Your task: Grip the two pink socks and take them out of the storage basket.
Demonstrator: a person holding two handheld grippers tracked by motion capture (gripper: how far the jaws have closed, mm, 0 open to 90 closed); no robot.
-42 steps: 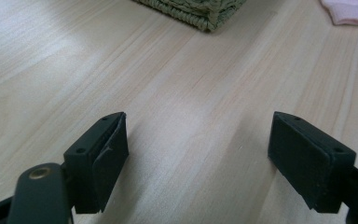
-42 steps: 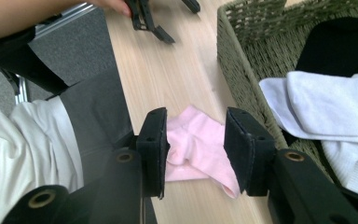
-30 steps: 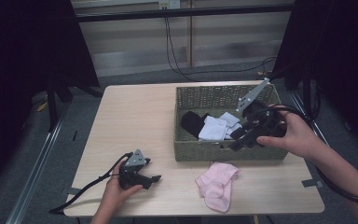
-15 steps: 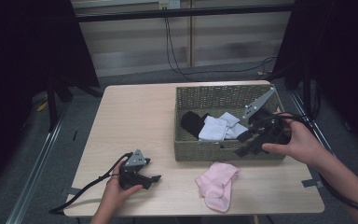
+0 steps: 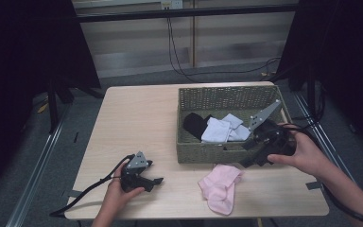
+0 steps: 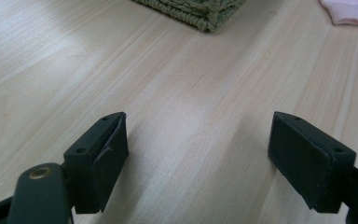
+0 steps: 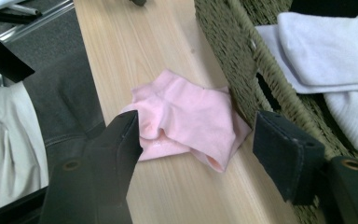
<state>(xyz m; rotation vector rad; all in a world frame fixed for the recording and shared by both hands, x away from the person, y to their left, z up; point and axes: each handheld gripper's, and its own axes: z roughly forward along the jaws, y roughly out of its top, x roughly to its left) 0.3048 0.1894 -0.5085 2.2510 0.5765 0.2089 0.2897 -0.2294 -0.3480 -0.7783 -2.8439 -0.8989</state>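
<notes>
The right gripper (image 5: pixel 250 158) hangs over the basket's (image 5: pixel 227 97) near rim with its jaws spread wide and empty, above the pink sock (image 7: pixel 186 119) that lies crumpled on the table (image 5: pixel 137 118) just in front of the basket. White socks (image 5: pixel 222 130) and a black one (image 5: pixel 194 124) lie inside the basket. The left gripper (image 5: pixel 153 180) rests on the table near its front edge, jaws wide apart and holding nothing.

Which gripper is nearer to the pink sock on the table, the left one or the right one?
Right. The right gripper hangs just above the pink sock, at the basket's front edge, jaws open. The left gripper rests on the table, farther off to the sock's left.
</notes>
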